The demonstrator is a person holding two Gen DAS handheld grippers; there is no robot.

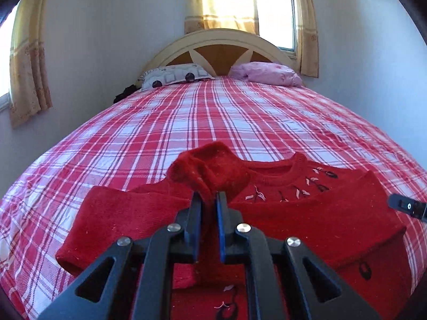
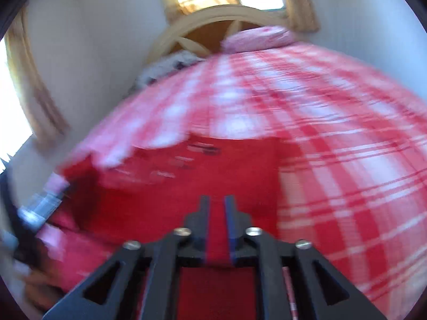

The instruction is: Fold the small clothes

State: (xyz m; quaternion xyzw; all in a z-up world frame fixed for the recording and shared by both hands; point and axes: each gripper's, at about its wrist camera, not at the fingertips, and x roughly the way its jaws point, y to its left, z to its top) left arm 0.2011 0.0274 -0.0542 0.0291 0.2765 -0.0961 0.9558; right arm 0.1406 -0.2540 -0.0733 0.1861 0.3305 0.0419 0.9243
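A small red knitted sweater point(image 1: 307, 213) with embroidered flowers lies on the red-and-white plaid bed cover point(image 1: 186, 122). My left gripper point(image 1: 209, 196) is shut on a bunched fold of the sweater's left sleeve point(image 1: 210, 170), lifted over the body. The other sleeve end point(image 1: 112, 226) lies flat at left. In the blurred right wrist view the sweater point(image 2: 186, 192) lies under my right gripper point(image 2: 216, 200), whose fingers stand nearly together with only a narrow gap, nothing visibly between them. The tip of the right gripper shows at the right edge of the left wrist view point(image 1: 408, 206).
A patterned pillow point(image 1: 176, 76) and a pink pillow point(image 1: 267, 73) lie against the arched wooden headboard point(image 1: 218, 50). A dark item point(image 1: 125, 93) sits at the bed's left edge. Walls and curtained windows point(image 1: 272, 8) surround the bed.
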